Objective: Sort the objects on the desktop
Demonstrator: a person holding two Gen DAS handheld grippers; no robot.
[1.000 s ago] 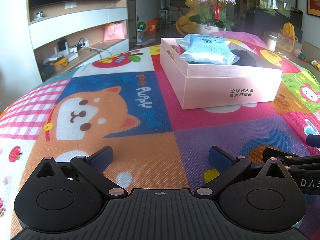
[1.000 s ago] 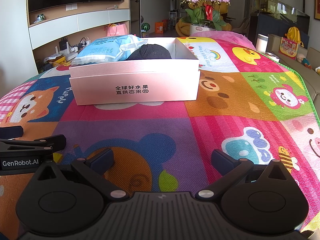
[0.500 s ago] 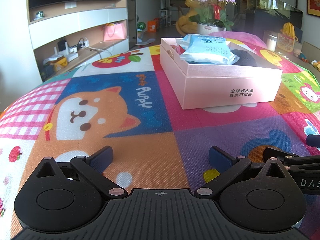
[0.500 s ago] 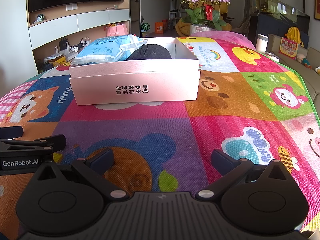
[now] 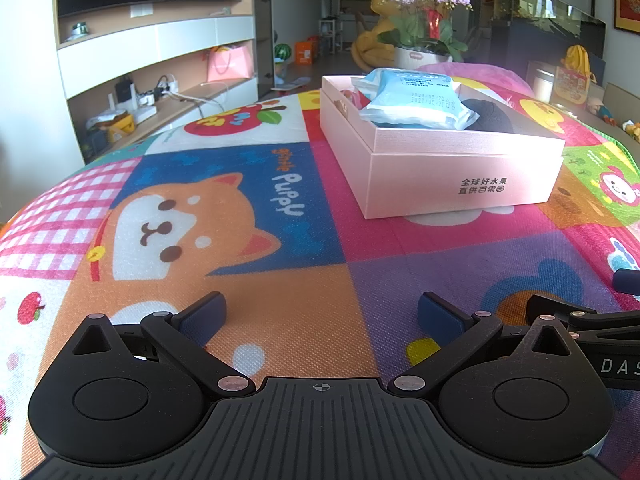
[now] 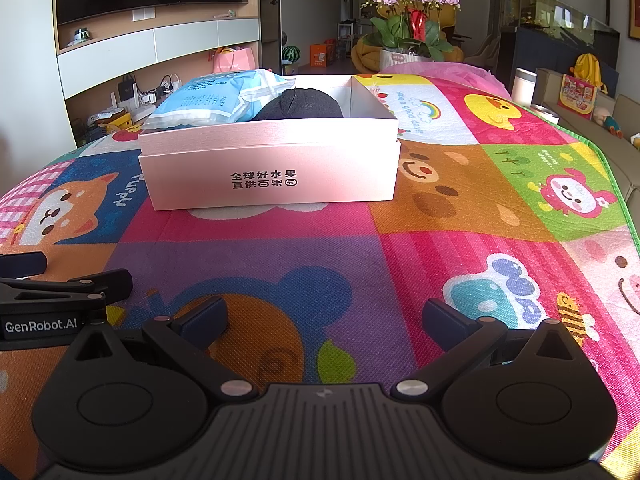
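Cartoon mat [image 5: 280, 312] unchanged; both hand-held grippers stay spread, pink box [image 6: 272, 168] unmoved

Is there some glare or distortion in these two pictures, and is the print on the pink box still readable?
Left wrist view: strong glare washes the pink box toward its right end, though its dark print reads clearly; the shelves curve from the fisheye lens. Right wrist view: the light is more even, with a soft sheen on the box, the print sharp, and the corners of the frame dark.

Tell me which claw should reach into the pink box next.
Right, probably. The right claw faces the pink box squarely; the left claw sees it off to its right. Both are open and empty.
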